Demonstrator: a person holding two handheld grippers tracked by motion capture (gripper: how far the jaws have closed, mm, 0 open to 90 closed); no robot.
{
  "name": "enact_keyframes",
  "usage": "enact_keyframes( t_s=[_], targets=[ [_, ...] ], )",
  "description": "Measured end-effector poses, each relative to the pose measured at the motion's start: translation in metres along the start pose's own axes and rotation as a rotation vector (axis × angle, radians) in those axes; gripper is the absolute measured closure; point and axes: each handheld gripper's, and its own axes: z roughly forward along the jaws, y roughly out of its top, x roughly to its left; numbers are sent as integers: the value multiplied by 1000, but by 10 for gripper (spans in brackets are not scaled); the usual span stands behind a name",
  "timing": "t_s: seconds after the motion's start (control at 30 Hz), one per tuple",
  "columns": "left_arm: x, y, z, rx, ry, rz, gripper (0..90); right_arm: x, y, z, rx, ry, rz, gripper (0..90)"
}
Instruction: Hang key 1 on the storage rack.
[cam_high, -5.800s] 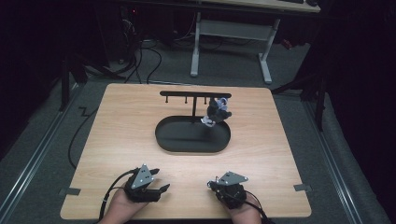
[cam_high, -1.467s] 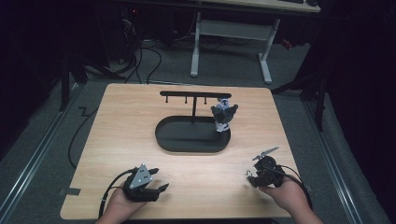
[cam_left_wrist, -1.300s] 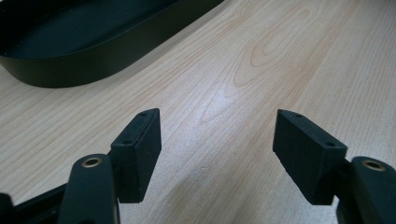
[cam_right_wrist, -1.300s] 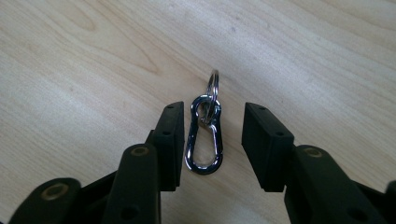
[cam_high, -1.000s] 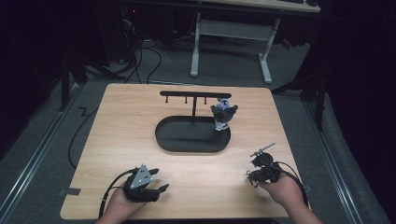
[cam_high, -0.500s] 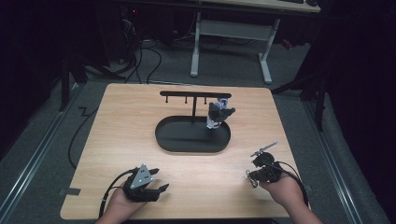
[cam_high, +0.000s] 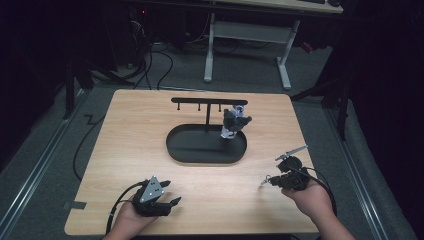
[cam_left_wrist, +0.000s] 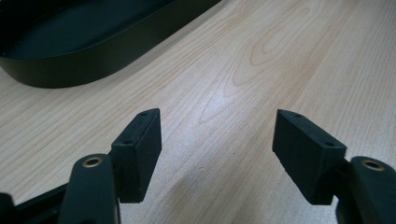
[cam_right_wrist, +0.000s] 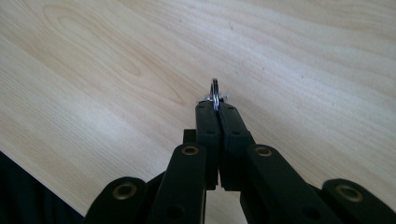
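Left gripper (cam_high: 172, 202) sits low at the near-left edge of the light wooden table (cam_high: 130, 130), in the same spot as in the earlier frames. In the left gripper view its jaws stand wide apart with nothing between them, bare wood under them, and the wall of the black oval metal tray (cam_left_wrist: 84, 70) up ahead.

Mid table: the black oval tray (cam_high: 206, 150) with its black T-shaped hanging rack (cam_high: 208, 102). A small dark object with a white part (cam_high: 234, 122) hangs at the rack's right end. It has turned slightly between the earlier frames; its position is otherwise unchanged.

Right side: right gripper (cam_high: 267, 181) is near the table's right edge, well apart from the tray. Earlier it lay at the near centre edge and has since moved right. Within the last second its jaws closed and it lifted a little. In the right gripper view the jaws are pressed together on a small silver metal ring (cam_right_wrist: 215, 95), which sticks up edge-on from between the tips, above the wood. In the high view the ring is too small to tell.
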Motion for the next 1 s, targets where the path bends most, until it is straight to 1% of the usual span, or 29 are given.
enact_keyframes(
  t_s=[0.03,0.07,0.1,0.13,0.17,0.23,0.27,0.37,0.4,0.43,0.53,0.57,0.63,0.67,0.7,0.77,0.83,0.87,0.9,0.93,1.0],
  targets=[
    [0,0,0,0,1,0,335,0,5,-2,-7,2,-9,893],
    [0,0,0,0,1,0,336,0,5,-2,-7,2,-9,893],
    [0,0,0,-2,1,-1,335,0,10,-5,-5,7,-5,893],
    [0,0,0,-2,1,-2,335,0,10,-5,-5,7,-5,893],
    [0,0,-1,-2,1,-3,335,1,14,-6,-3,5,-11,893],
    [1,0,-1,-1,0,-3,336,2,16,-7,1,6,-9,893],
    [1,0,-1,-2,0,-4,336,2,20,-8,1,3,-18,893],
    [1,0,-1,-3,0,-4,336,4,28,-10,3,10,-18,893],
    [1,0,-2,-4,1,-2,336,6,34,-12,8,8,-26,893],
    [1,0,-2,-4,-1,-5,336,6,34,-12,8,8,-26,893],
    [1,0,-2,-3,-2,-5,336,9,43,-14,6,20,-35,892],
    [1,0,-2,-3,-2,-6,336,12,50,-15,3,19,-43,892],
    [2,-1,-2,-3,-1,-8,336,14,53,-16,9,19,-37,893],
    [2,-1,-2,-6,1,-7,337,14,56,-16,2,27,-51,893],
    [2,-1,-2,-7,0,-9,338,16,64,-15,3,32,-53,892],
    [2,-1,-3,-7,-1,-12,339,17,67,-15,4,32,-55,892],
    [2,-1,-3,-7,-1,-14,339,18,75,-15,9,35,-65,892],
    [2,-1,-3,-8,-4,-16,340,19,79,-15,13,33,-62,893],
    [3,-1,-3,-12,-1,-16,340,20,86,-16,8,40,-65,892],
    [3,-1,-3,-12,-1,-16,340,20,86,-16,8,40,-65,892],
    [3,-2,-4,-13,0,-18,340,22,94,-17,7,41,-68,892]
  ],
)
